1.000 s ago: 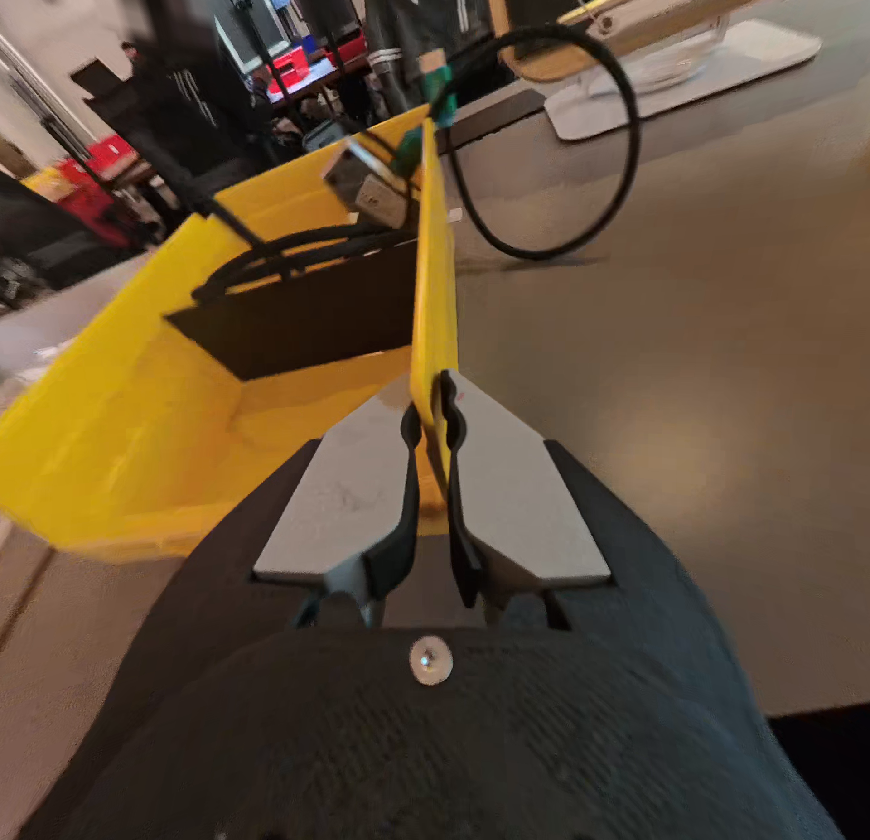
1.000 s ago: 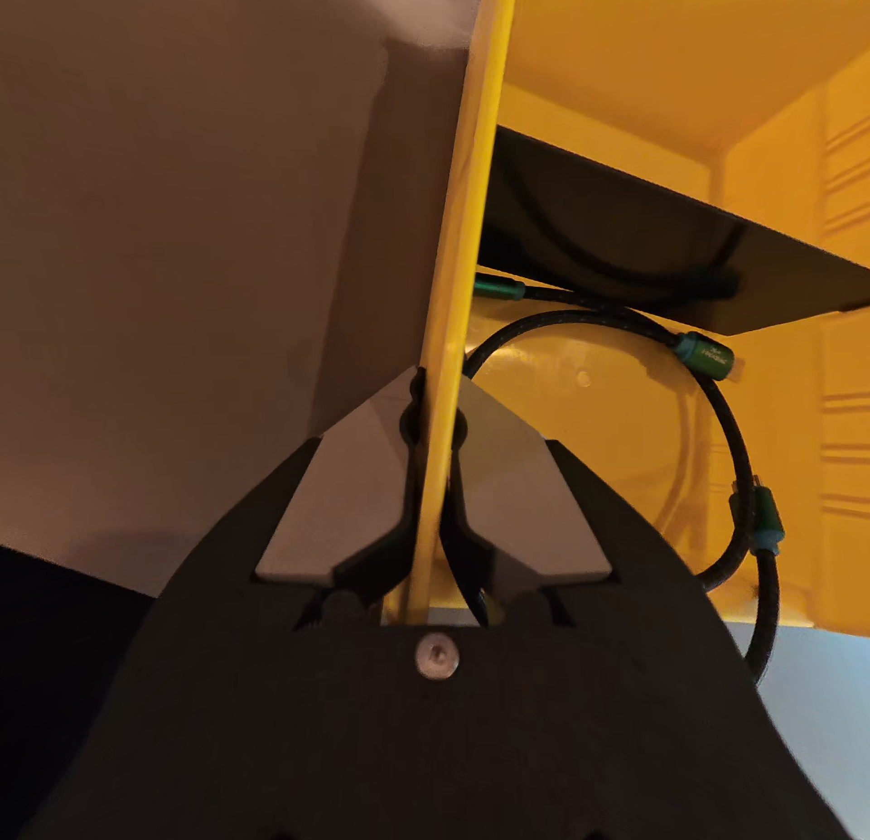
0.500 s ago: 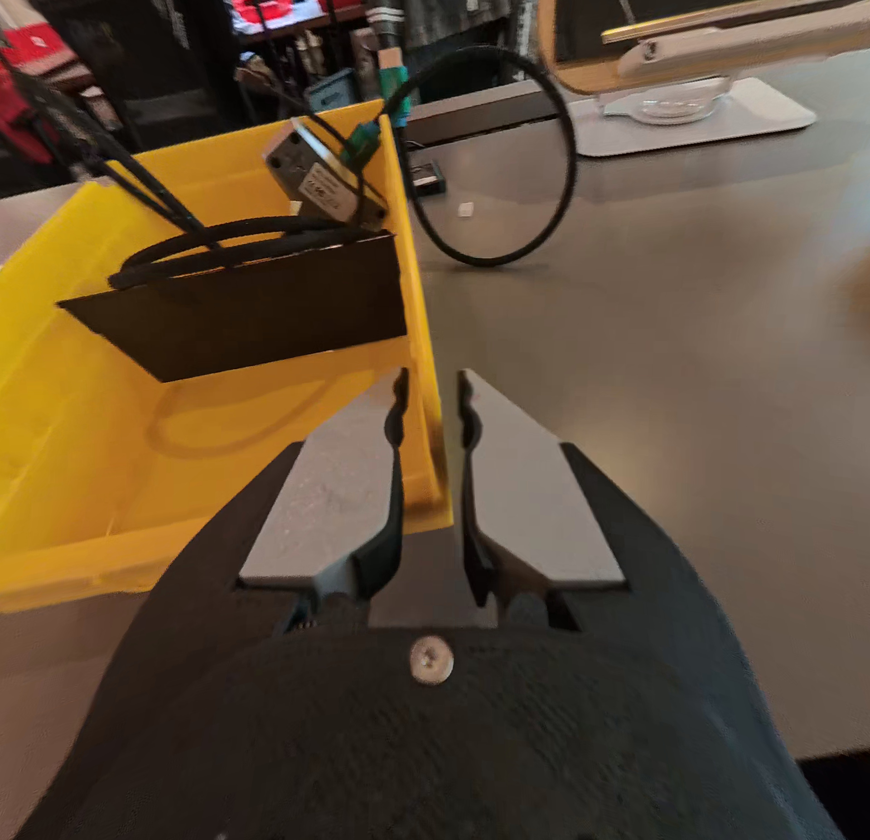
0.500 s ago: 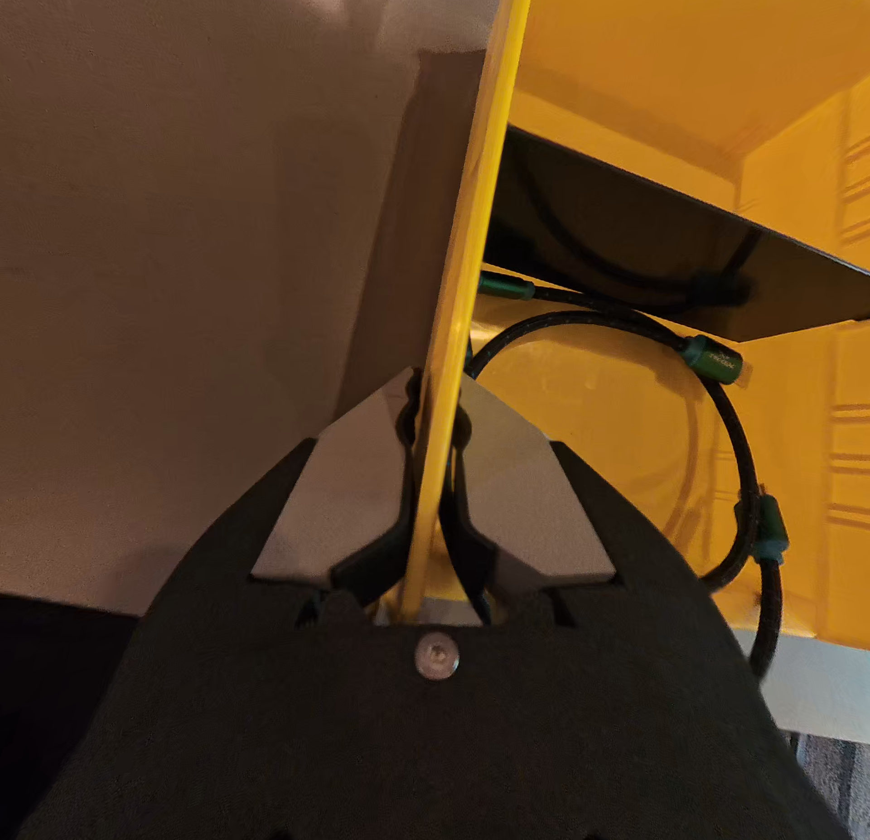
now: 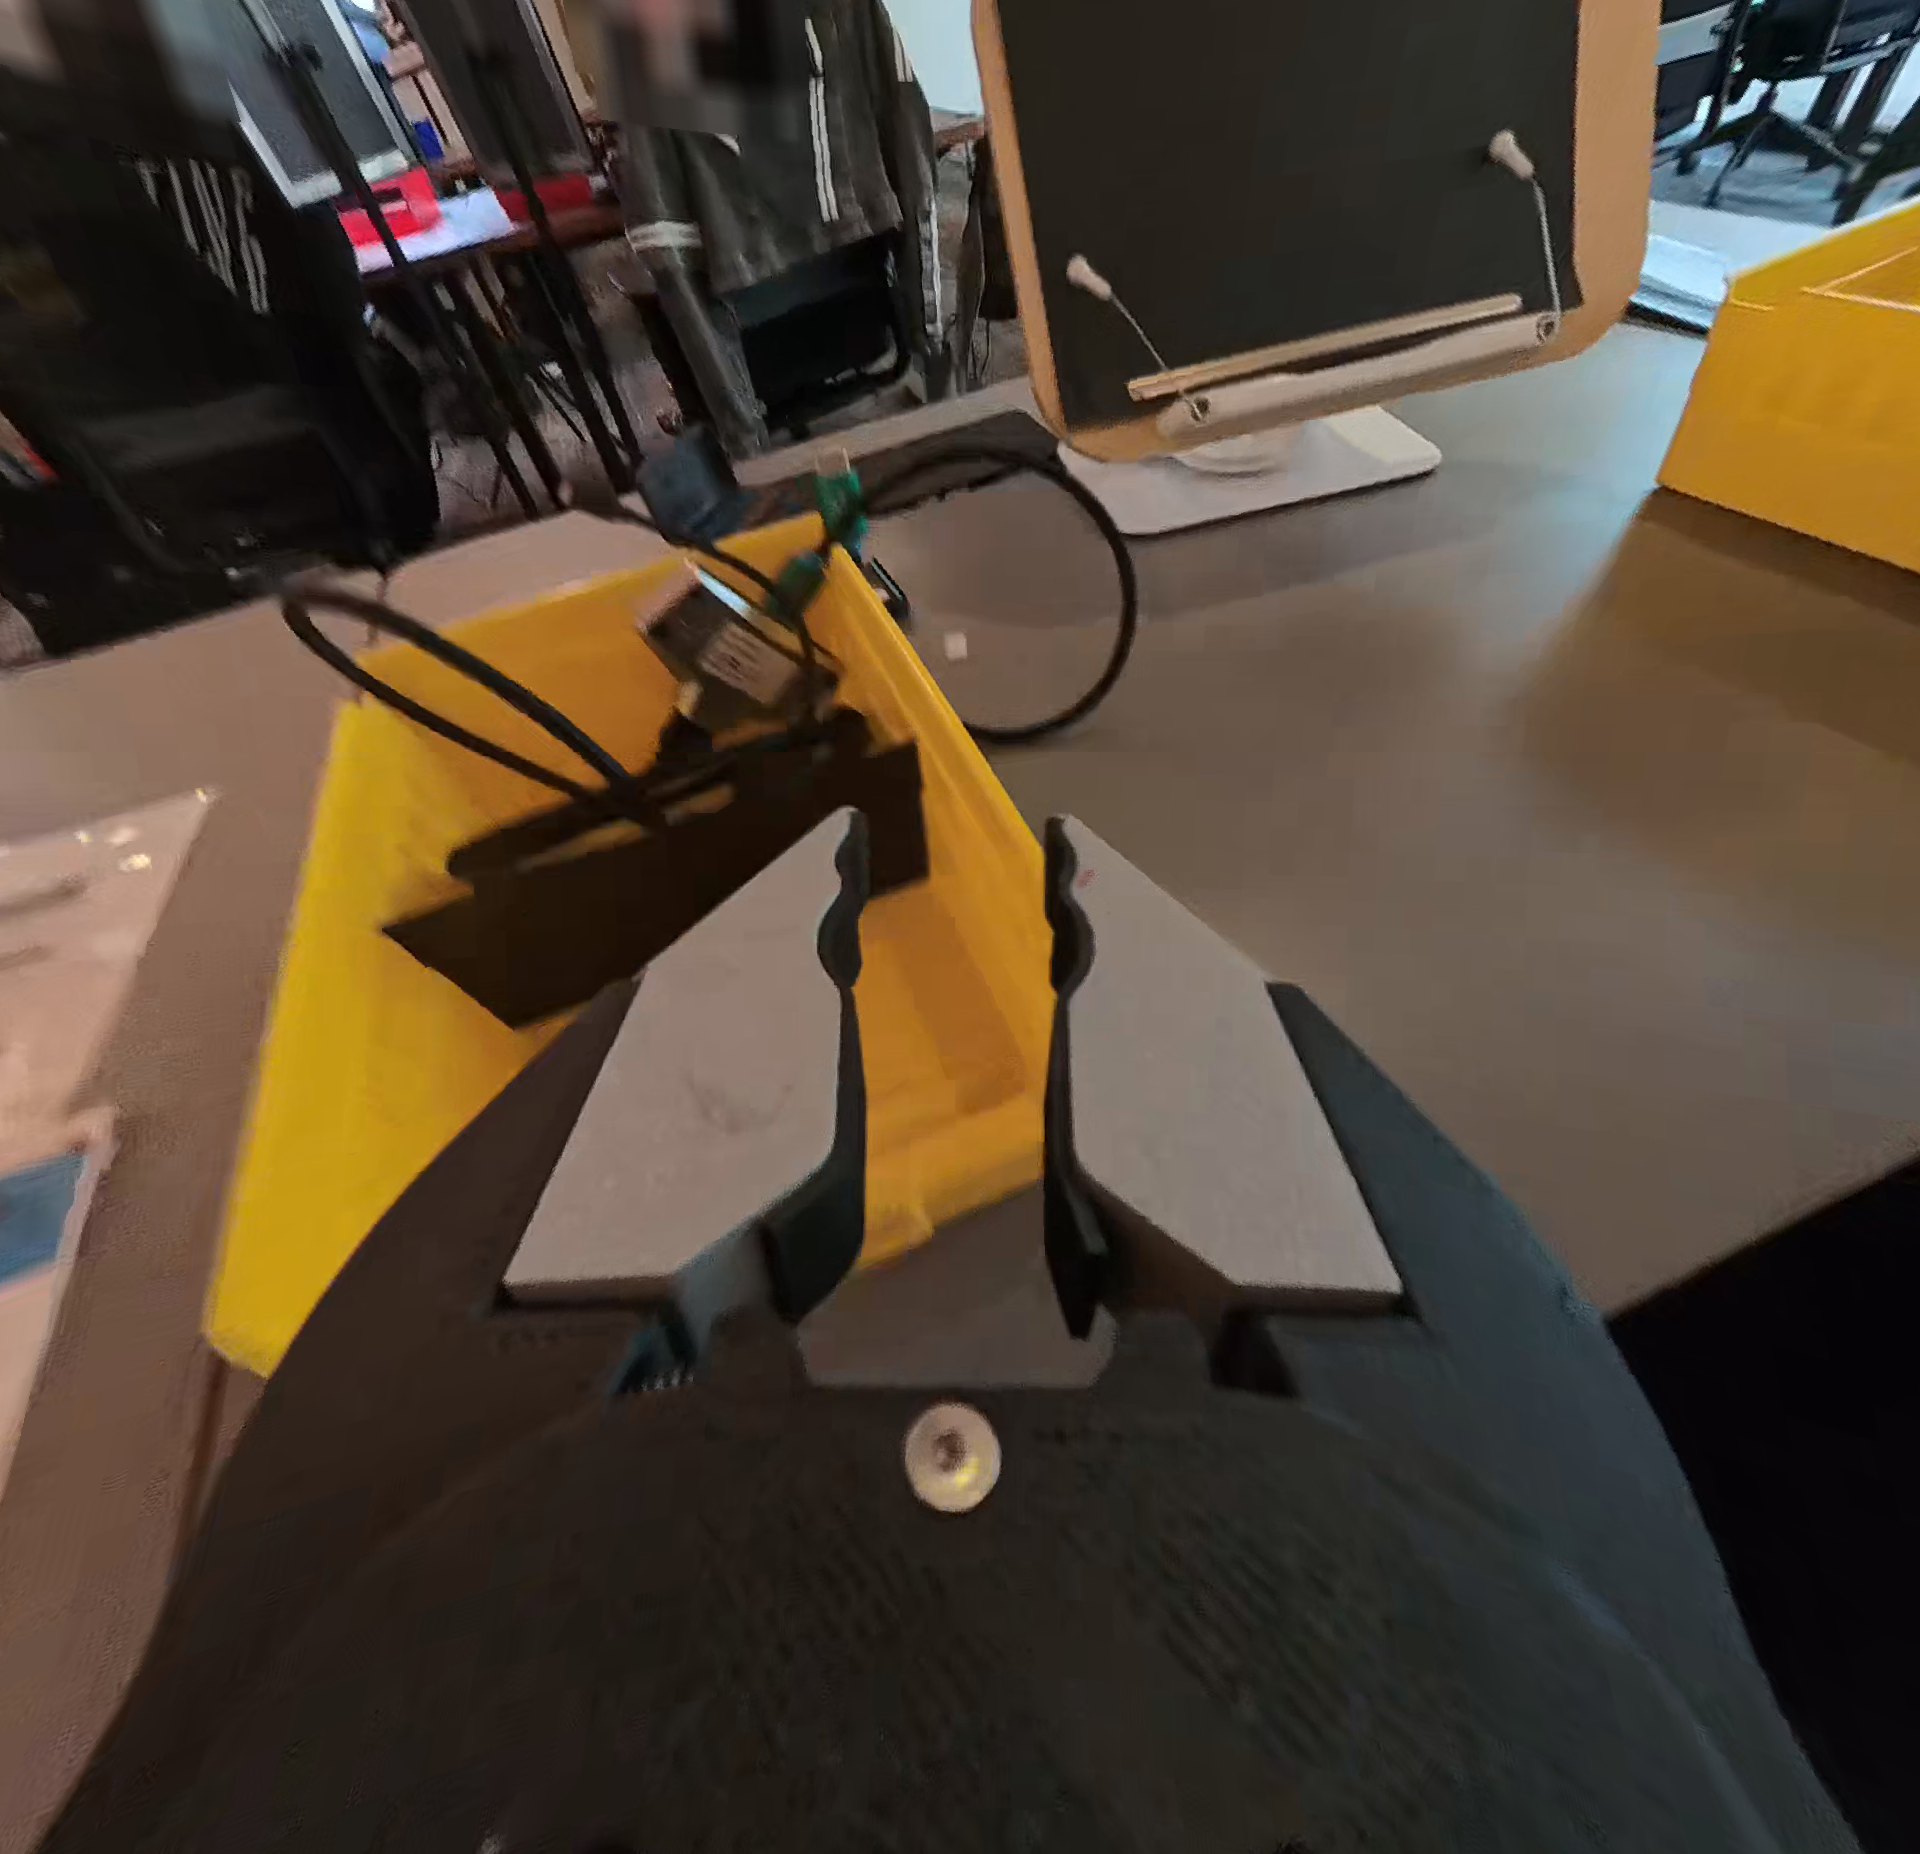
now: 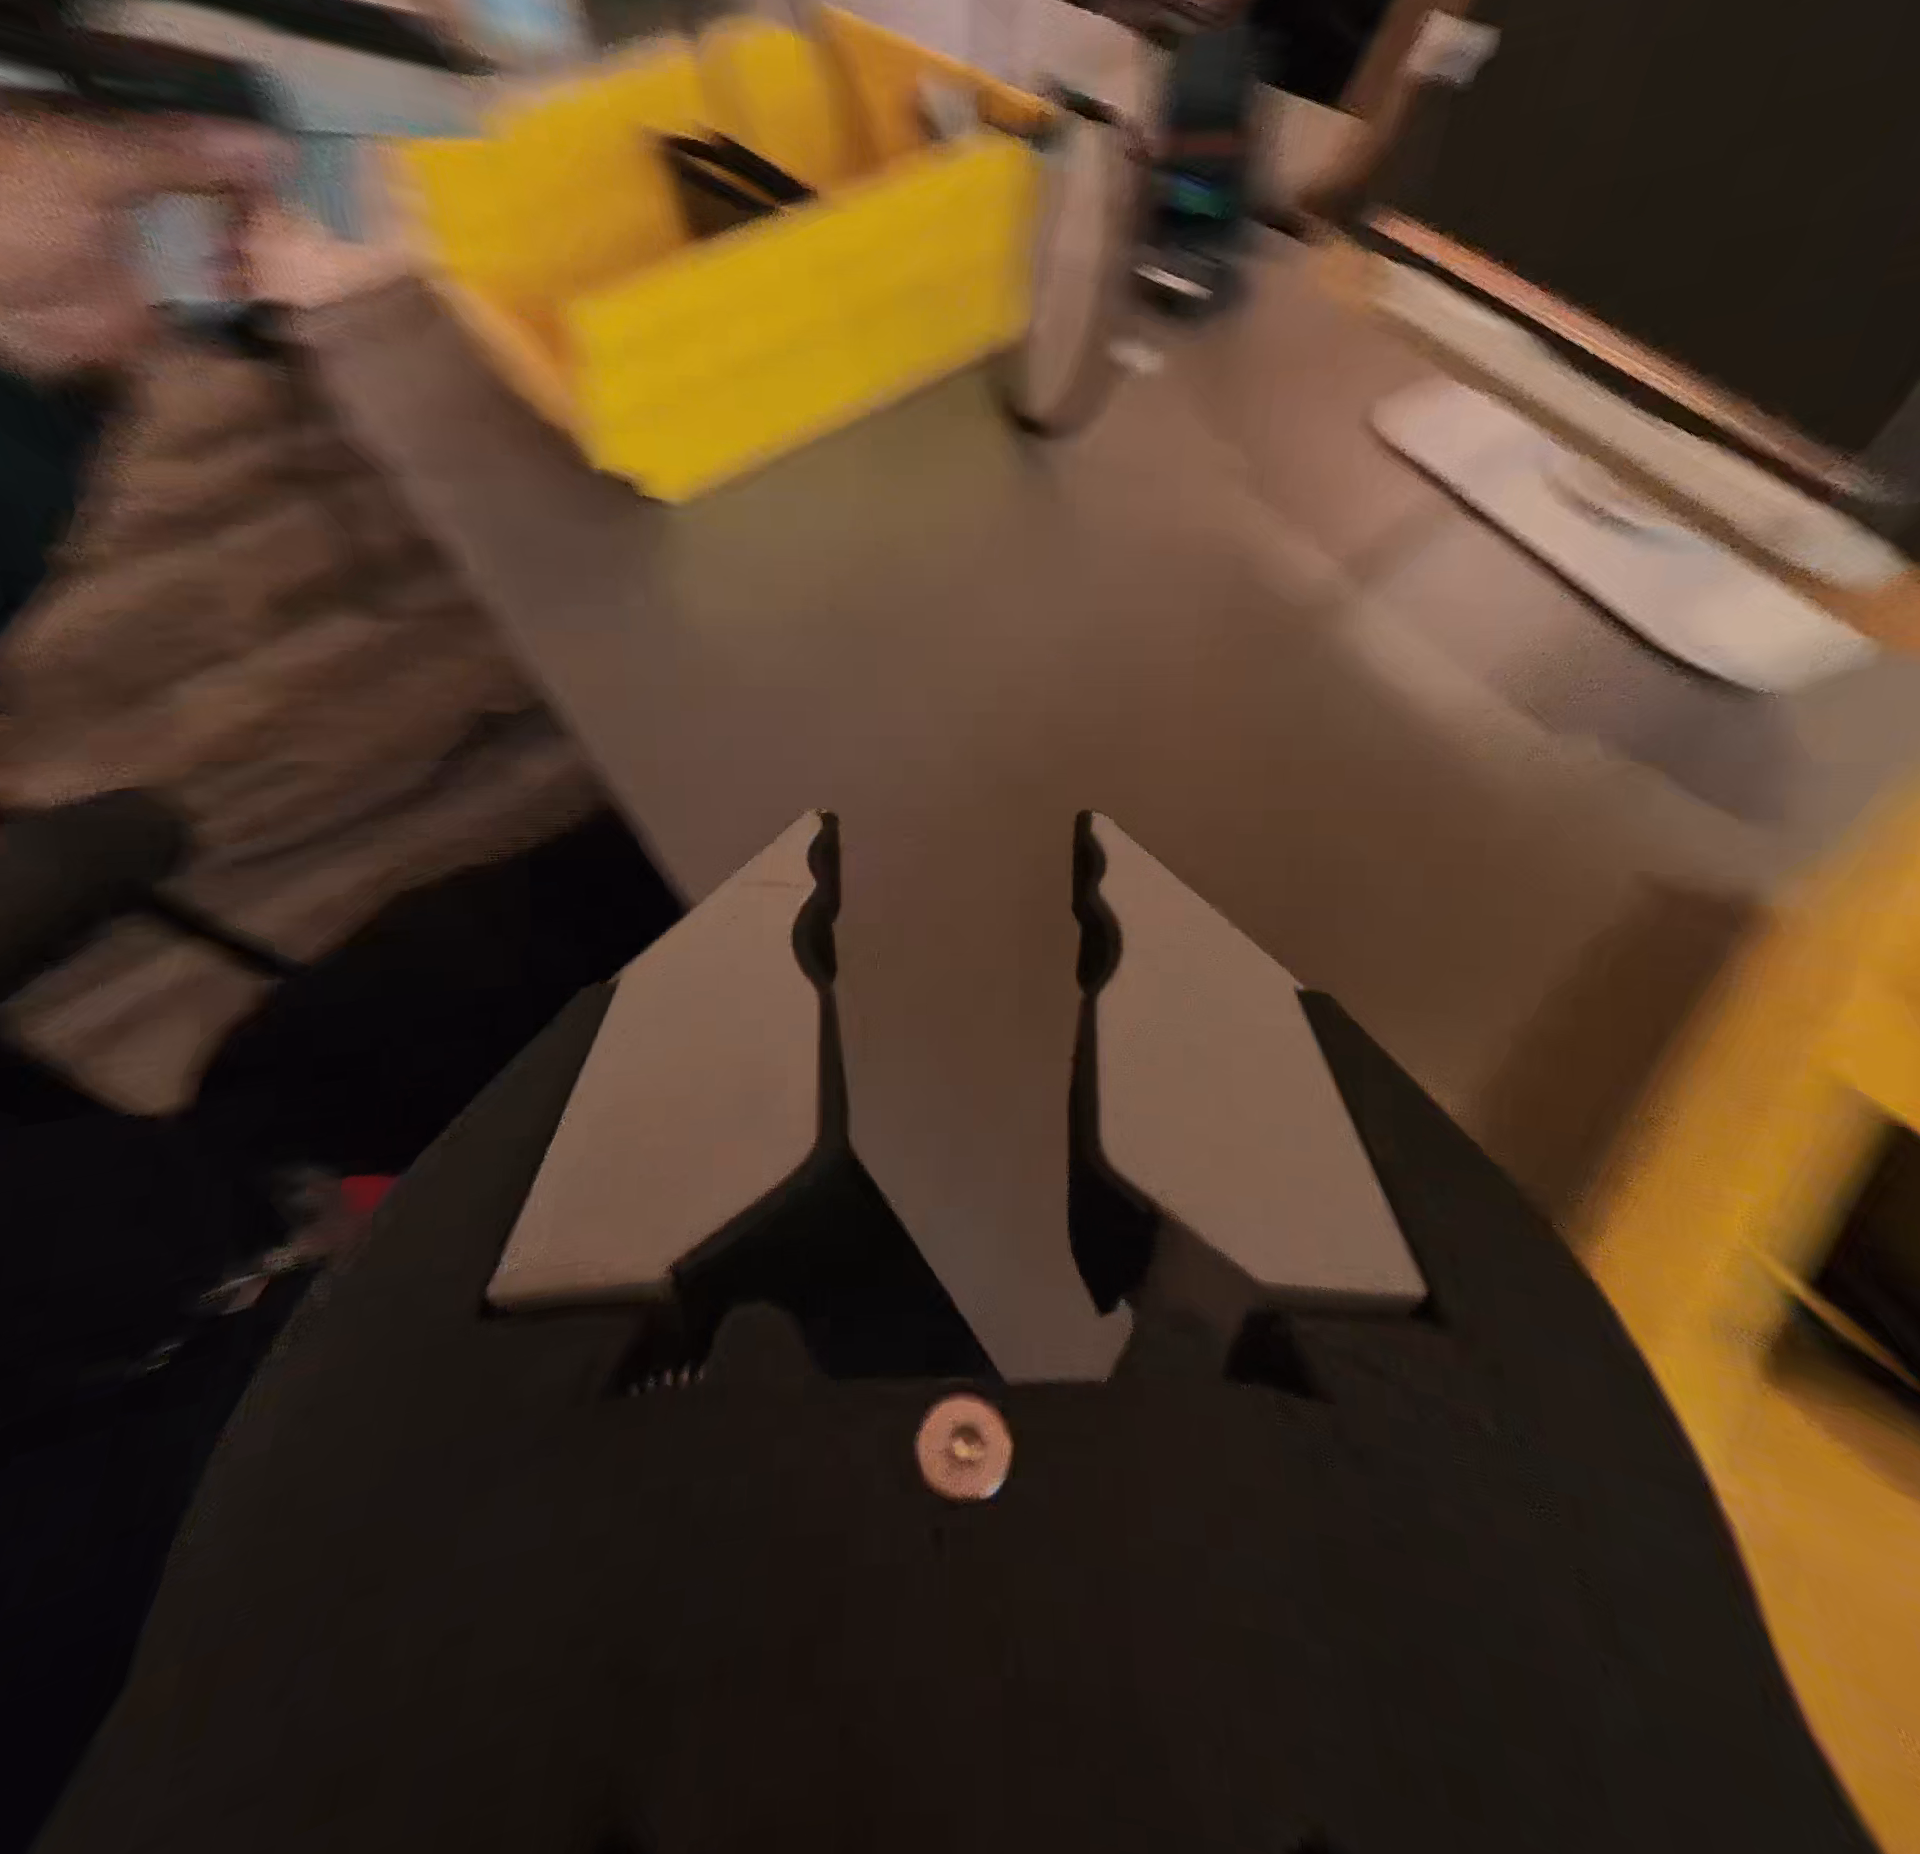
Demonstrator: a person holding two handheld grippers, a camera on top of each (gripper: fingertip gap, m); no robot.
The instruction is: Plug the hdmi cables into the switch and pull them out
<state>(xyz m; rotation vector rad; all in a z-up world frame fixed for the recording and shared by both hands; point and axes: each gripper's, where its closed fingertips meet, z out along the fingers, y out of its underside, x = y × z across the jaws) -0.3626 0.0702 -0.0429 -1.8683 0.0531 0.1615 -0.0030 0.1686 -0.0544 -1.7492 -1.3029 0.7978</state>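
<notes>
Table: the wide grey-brown table top (image 5: 1403, 869) carries everything; it is bare in front of both tools.
Yellow bin: the yellow plastic storage bin (image 5: 343, 1056) stands on the table, just ahead of the left tool, with a flat black divider panel (image 5: 623, 921) across its inside. In the right wrist view the same bin (image 6: 790, 339) is far off and very blurred.
Stand: a tan-framed black board on a white base (image 5: 1299, 173) stands behind the bin, well apart from it.
Cables: the black braided HDMI cables with green plugs (image 5: 1101, 599) lie partly in the bin; one loop hangs over its far wall onto the table.
Switch: the small silver metal HDMI switch box (image 5: 727, 651) rests tilted in the far corner of the bin, and a green plug (image 5: 800, 583) seems to sit at it.
Left gripper: the left gripper (image 5: 951, 838) has its jaws spread and holds nothing; a second ago they pinched the bin wall.
Right gripper: the right gripper (image 6: 951, 833) is also spread and empty; half a second ago it still clamped the wall, and now it is pulled far back, with strong motion blur.
Meaning: I judge that the bin was only put in place and released; the plugging itself is not yet begun, and the next need is to reach into the far corner for the switch and a plug.
</notes>
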